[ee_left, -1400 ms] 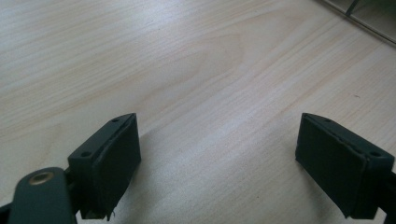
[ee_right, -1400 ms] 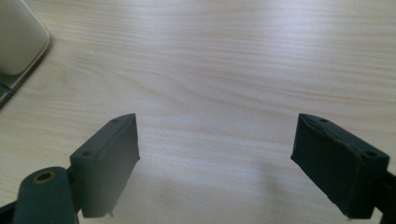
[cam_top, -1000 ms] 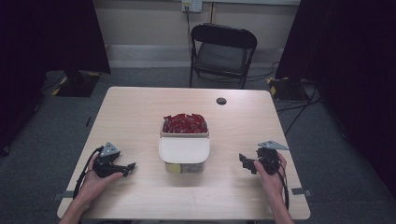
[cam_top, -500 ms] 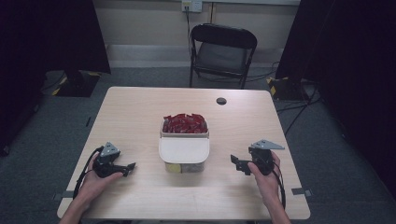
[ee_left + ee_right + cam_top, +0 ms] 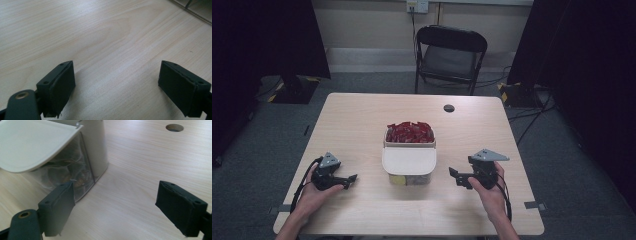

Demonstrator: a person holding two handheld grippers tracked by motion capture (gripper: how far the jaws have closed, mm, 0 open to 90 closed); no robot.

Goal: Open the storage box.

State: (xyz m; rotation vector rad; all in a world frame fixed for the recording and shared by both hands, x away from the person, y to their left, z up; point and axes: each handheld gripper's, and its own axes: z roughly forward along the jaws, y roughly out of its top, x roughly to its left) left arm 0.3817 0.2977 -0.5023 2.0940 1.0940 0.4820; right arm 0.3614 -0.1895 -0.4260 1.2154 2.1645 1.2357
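Container [image 5: 409, 165], one only, cream-coloured, at the centre of the high view on the wooden table [image 5: 362, 120]; two parts to count in it: a back part heaped with red packets [image 5: 410, 131], too many and too small to count, and a front part under one hinged lid [image 5: 409, 160], half raised. Seen again at upper left of the right gripper view [image 5: 95, 152], with clear front wall and brownish packets [image 5: 67, 176] behind it, number not possible to tell.

Two grippers. Left gripper [image 5: 351, 179] at lower left of the high view, resting low on the table, jaws spread wide with nothing between [image 5: 117, 90], only bare wood. Right gripper [image 5: 455, 176] at lower right, just beside the container, not touching; jaws spread wide too and empty [image 5: 115, 210], one jaw standing in front of the container's clear corner.

Around: one round hole [image 5: 449, 108] in the table at upper right of the container, one folding chair [image 5: 451, 55] behind the table at the top centre. Between right gripper and container, only bare table.
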